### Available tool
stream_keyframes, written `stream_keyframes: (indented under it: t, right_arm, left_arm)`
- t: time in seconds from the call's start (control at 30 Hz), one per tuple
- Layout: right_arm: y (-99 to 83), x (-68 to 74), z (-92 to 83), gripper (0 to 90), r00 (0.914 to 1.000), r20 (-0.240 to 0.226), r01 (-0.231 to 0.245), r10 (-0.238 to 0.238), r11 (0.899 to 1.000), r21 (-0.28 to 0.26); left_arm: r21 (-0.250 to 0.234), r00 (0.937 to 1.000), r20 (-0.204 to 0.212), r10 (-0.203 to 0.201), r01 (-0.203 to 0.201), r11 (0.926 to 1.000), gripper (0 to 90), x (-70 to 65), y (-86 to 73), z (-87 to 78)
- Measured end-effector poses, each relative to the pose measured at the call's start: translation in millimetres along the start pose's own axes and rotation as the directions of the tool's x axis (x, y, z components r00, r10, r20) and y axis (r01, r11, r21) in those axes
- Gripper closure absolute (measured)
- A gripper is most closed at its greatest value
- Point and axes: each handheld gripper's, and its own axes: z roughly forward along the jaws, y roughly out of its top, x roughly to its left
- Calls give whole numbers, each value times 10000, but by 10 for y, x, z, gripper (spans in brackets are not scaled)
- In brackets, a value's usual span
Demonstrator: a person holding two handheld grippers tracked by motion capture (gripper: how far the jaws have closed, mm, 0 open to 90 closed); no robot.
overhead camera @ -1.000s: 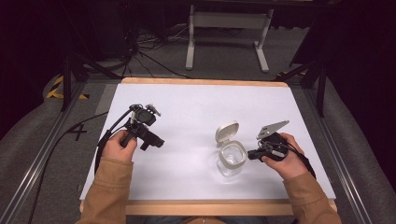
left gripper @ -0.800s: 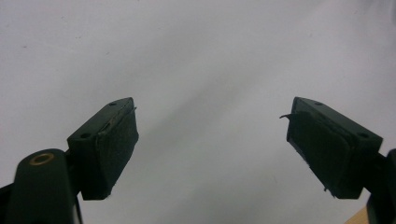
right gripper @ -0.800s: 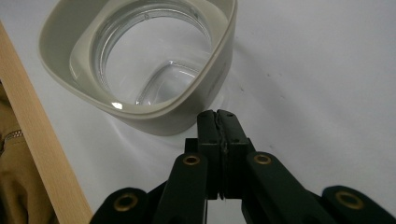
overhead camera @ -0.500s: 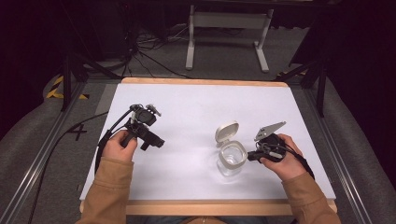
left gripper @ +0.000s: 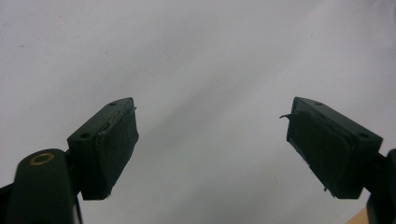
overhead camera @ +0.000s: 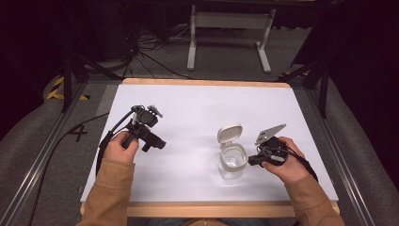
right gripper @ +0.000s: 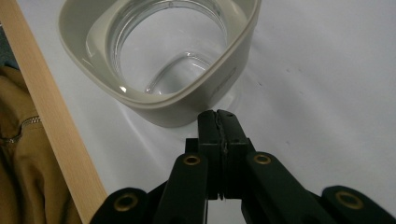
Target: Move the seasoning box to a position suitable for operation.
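Note:
A clear glass jar [overhead camera: 231,162] with a pale grey collar stands on the white table, its flip lid [overhead camera: 229,133] hinged open and tilted up behind it. In the right gripper view the jar [right gripper: 168,60] is empty and its collar lies just beyond the jaw tips. My right gripper [overhead camera: 251,160] is shut with nothing between its jaws, its tip [right gripper: 218,116] close to the jar's right side. My left gripper [overhead camera: 160,143] is held above the table's left half, well away from the jar. Its jaws stand wide open over bare table [left gripper: 210,135].
The white table top [overhead camera: 197,108] has a wooden front edge [right gripper: 51,121] near the jar. A cable [overhead camera: 106,136] trails from the left gripper off the table's left side. Metal rails and a stand sit on the floor beyond.
The right gripper has shifted slightly towards the person and nearer the jar's side. The left gripper and the jar have stayed put.

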Motion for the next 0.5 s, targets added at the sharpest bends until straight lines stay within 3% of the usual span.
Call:
stream_keyframes:
  t: [0.5]
  right_arm:
    - [40, 112, 0, 900, 9987, -398, 335, -322, 9989, 320]
  left_arm:
    - [-1, 10000, 7, 1, -1, 10000, 166, -1, 0, -5]
